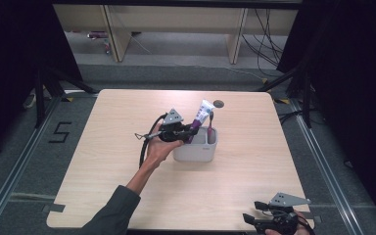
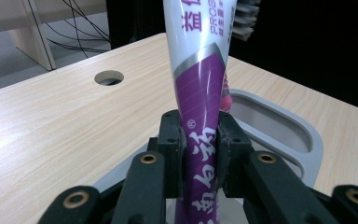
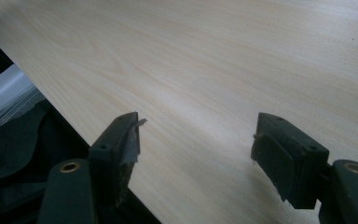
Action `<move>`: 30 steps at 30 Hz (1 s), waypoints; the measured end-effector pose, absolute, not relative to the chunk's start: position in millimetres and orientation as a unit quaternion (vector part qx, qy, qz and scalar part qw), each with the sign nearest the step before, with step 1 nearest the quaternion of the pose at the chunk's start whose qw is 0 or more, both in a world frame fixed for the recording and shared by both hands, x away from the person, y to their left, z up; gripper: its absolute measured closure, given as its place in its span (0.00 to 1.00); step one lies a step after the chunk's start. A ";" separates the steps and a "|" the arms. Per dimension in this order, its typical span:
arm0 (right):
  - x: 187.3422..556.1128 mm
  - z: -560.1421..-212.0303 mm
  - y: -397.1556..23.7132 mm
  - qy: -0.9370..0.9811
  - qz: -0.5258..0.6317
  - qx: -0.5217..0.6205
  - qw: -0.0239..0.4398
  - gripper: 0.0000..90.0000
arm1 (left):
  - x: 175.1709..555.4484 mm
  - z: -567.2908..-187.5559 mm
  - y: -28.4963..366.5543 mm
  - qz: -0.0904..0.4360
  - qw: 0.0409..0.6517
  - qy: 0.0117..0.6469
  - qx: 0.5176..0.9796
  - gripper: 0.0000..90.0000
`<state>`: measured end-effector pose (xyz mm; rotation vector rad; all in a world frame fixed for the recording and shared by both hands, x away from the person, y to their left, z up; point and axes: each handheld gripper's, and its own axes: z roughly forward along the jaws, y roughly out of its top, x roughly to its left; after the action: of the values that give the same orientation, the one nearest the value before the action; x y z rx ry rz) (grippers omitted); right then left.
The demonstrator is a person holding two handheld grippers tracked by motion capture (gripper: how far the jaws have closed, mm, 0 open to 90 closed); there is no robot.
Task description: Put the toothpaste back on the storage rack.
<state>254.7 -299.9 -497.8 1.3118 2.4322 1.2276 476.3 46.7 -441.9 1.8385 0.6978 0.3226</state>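
Two black jaws of the left gripper (image 2: pixel 200 154) are clamped on the purple-and-white toothpaste tube (image 2: pixel 199 93), which stands upright between them with its lower end over the grey holder (image 1: pixel 196 149) at the middle of the table (image 1: pixel 127 161). A pink toothbrush (image 1: pixel 211 122) already stands in that holder, just beside the tube. The step in hand looks like seating the tube in the holder; the next move would call for lowering it straight into the compartment, then releasing. The right gripper (image 1: pixel 254 211) rests at the table's near edge, jaws apart with nothing between them.
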 end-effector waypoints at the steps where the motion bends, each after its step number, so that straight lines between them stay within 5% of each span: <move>1: 255.5 -497.8 -300.9 0.806 0.404 0.427 0.066 0.36 | 475.8 -441.6 46.3 0.135 0.542 0.293 0.776 0.82; 30: 254.1 -497.6 -299.3 0.805 0.399 0.435 0.060 0.36 | 461.1 -415.4 59.0 0.149 0.536 0.274 0.784 0.72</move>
<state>254.1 -299.3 -497.6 1.3173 2.4355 1.2075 461.1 59.0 -415.4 1.8672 0.6522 0.3535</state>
